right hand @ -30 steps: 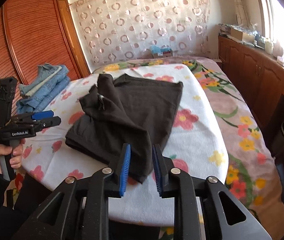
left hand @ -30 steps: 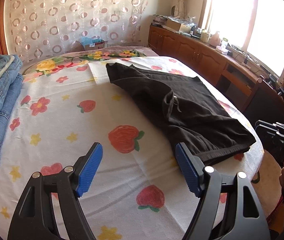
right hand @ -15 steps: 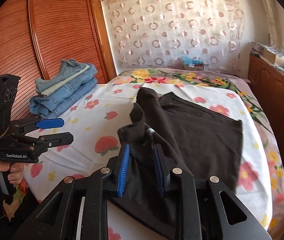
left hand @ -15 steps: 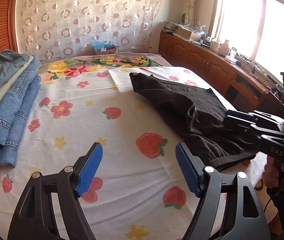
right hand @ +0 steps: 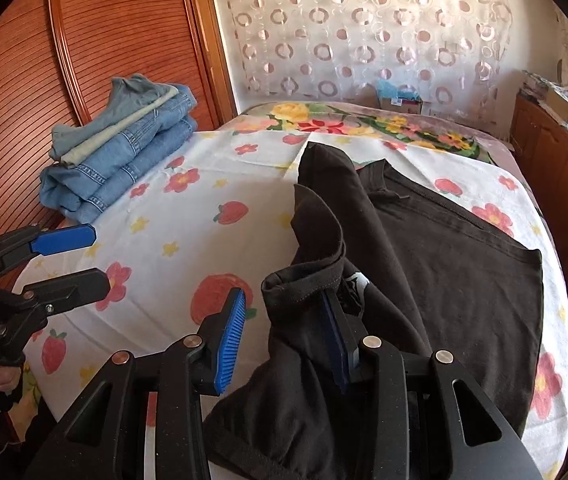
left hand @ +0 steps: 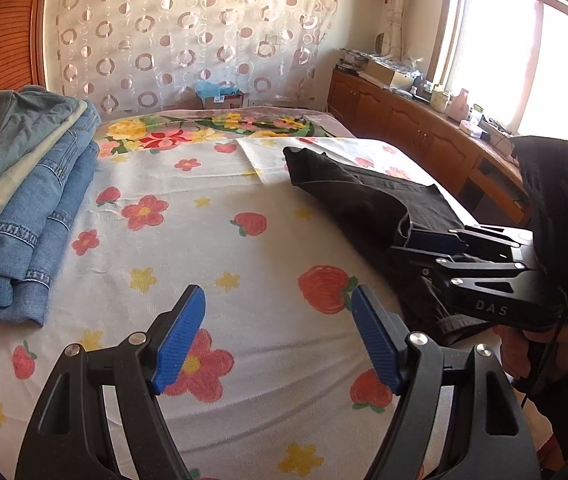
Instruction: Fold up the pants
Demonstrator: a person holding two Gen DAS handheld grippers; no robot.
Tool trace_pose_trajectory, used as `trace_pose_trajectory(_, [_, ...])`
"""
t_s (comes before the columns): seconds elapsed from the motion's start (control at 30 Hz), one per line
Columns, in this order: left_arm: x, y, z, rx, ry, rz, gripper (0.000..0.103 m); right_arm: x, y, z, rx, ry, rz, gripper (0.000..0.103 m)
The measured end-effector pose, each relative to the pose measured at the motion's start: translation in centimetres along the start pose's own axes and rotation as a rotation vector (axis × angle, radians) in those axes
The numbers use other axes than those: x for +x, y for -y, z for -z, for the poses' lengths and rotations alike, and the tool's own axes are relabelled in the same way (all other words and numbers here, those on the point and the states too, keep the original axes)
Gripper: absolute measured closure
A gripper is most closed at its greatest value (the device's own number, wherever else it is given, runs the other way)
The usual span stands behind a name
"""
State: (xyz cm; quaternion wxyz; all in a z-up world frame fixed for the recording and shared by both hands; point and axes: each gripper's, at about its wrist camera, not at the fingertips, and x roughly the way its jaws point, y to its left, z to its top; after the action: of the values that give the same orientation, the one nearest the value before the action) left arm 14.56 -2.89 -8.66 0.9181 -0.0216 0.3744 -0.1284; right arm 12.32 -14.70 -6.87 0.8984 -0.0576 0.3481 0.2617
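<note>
The black cotton pants (right hand: 444, 264) lie on the right half of the strawberry-and-flower printed white bedspread (left hand: 211, 264), part folded; one bunched black hem sits between the pads of the right gripper (right hand: 284, 328); its jaws are narrow and closing, and a gap shows at the left pad, so the hold is judged not firm. Risk: the cloth may slip out if lifted before both pads press; a one-point lift may also drag the flat layers and spoil the fold. The left gripper (left hand: 277, 334) hovers wide and empty over bare bedspread. Clearance: the printed middle area between the pants and the stack of folded blue denim jeans (left hand: 23, 200) is open; the pants' right side lies near the bed edge, where cloth could slide off.
</note>
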Motion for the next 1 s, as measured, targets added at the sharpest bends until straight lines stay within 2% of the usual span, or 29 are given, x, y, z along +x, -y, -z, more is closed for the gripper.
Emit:
trace_pose_trajectory(0.07, [0.2, 0.1, 0.1, -0.002, -0.004, 0.002, 0.027, 0.3, 0.2, -0.5, -0.008, -0.01, 0.023, 0.092])
trace_pose_trajectory(0.1, [0.2, 0.2, 0.1, -0.004, -0.006, 0.005, 0.027, 0.3, 0.1, -0.7, -0.01, 0.0, 0.02, 0.098])
trace_pose_trajectory(0.3, [1.0, 1.6, 0.6, 0.006, -0.025, 0.033, 0.027, -2.5, 2.5, -1.7, 0.013, 0.074, 0.047, 0.1])
trace_pose_trajectory(0.5, [1.6, 3.1, 0.7, 0.033, -0.036, 0.05, 0.027, -5.0, 6.9, -3.1, 0.021, 0.102, 0.145, 0.1])
trace_pose_trajectory(0.73, [1.6, 4.0, 0.8, 0.055, -0.04, 0.056, 0.027, -2.5, 12.0, -4.7, 0.045, 0.026, 0.256, 0.1])
trace_pose_trajectory(1.0, [1.7, 3.7, 0.8, 0.048, -0.043, 0.051, 0.027, 0.4, 15.2, -5.5, 0.166, -0.054, 0.286, 0.099])
